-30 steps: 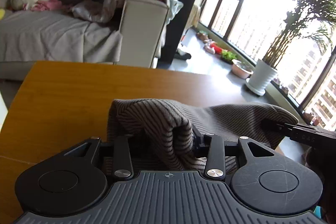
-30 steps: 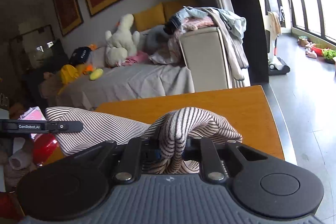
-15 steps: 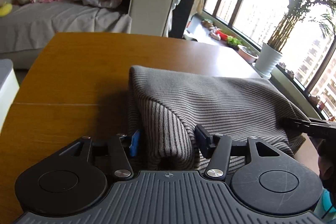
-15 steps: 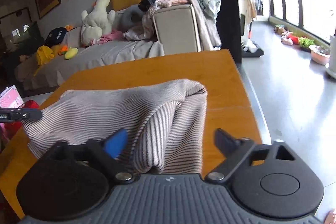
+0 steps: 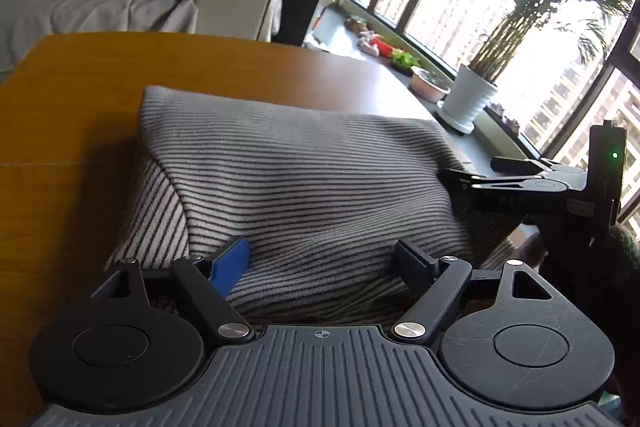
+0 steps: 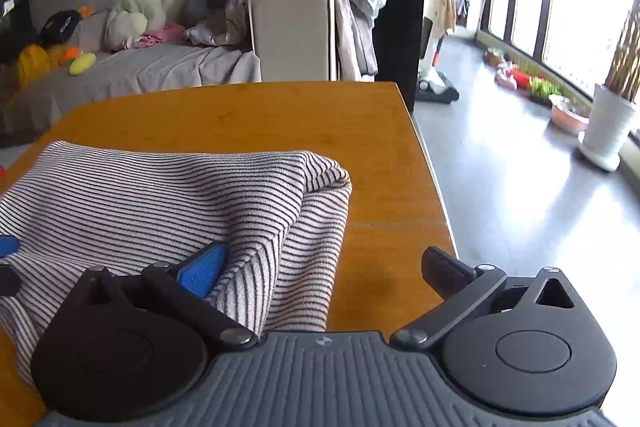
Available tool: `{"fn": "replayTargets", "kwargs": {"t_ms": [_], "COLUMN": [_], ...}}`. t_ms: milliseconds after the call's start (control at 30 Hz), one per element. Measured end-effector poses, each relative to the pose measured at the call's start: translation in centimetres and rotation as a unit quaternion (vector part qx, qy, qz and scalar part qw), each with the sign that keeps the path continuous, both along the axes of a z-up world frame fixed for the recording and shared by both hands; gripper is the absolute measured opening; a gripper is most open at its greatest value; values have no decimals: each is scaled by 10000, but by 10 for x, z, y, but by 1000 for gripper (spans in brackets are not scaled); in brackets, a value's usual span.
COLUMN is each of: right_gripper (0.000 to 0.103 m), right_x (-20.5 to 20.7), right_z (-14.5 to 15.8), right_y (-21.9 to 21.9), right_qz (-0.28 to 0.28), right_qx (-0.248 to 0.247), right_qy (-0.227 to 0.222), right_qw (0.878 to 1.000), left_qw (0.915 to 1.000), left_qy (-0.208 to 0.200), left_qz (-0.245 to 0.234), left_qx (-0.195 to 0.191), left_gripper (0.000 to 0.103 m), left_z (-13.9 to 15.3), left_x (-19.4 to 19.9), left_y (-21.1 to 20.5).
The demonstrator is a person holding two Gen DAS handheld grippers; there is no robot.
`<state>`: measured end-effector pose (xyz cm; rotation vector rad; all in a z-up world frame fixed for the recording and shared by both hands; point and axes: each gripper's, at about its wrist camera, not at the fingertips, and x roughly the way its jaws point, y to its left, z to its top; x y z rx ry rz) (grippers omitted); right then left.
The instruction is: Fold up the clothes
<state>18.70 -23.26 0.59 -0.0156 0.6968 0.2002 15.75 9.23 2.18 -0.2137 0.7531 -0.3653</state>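
My left gripper [image 5: 320, 263] and right gripper [image 6: 324, 267] have both just been opening; jaws now spread, the grey knit garment with thin dark stripes [image 5: 296, 187] lies loose between them, not pinched. It rests folded on the orange-brown wooden desk [image 6: 248, 115], near its right edge. Fold looks approx. done; maybe smoothing left. Far desk half is free for moving.

The striped garment [image 5: 304, 187] is soft ribbed knit cloth. The bench [image 6: 248, 115] is smooth, faintly glossy orange wood. The left tongs [image 5: 322, 263] look matt black plastic
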Motion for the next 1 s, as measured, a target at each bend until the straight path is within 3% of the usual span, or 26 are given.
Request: {"fn": "replayTargets", "kwargs": {"t_ms": [200,367,467,600,667,800,833,933,1000], "right_gripper": [103,103,103,103,103,103,103,103,103], "right_x": [-47,-89,-94,-88,-72,-37,-37,-42,-50], "right_z": [-7,-3,13,43,46,12,5,-1,-1], "right_y": [-3,23,22,1,-3,6,8,11,10], "right_qz": [-27,584,669,387,259,24,27,-23,-9], "right_qx": [426,495,361,419,222,-984,-1053,-1103,-1031], "right_qy": [89,105,-93,-736,-757,-376,-410,-432,-393], "right_qw": [9990,9970,9971,9957,9965,9944,9936,9930,9939], "left_qw": [9999,9986,9980,9975,9984,9983,9971,9945,9969], "left_qy": [-71,-184,-213,-207,-273,-270,-208,219,246], "left_qz": [53,193,227,270,281,-53,-219,-652,-668], "left_qx": [130,451,559,621,417,-519,-700,-784,-347], "left_gripper": [86,88,92,92,92,92,90,84,78], "left_z": [-2,-3,-4,6,16,33,34,18,3], "left_x": [29,55,64,51,35,2,-4,-9,-5], "left_y": [3,-7,-12,-11,-6,-3,-8,-28,-39]}}
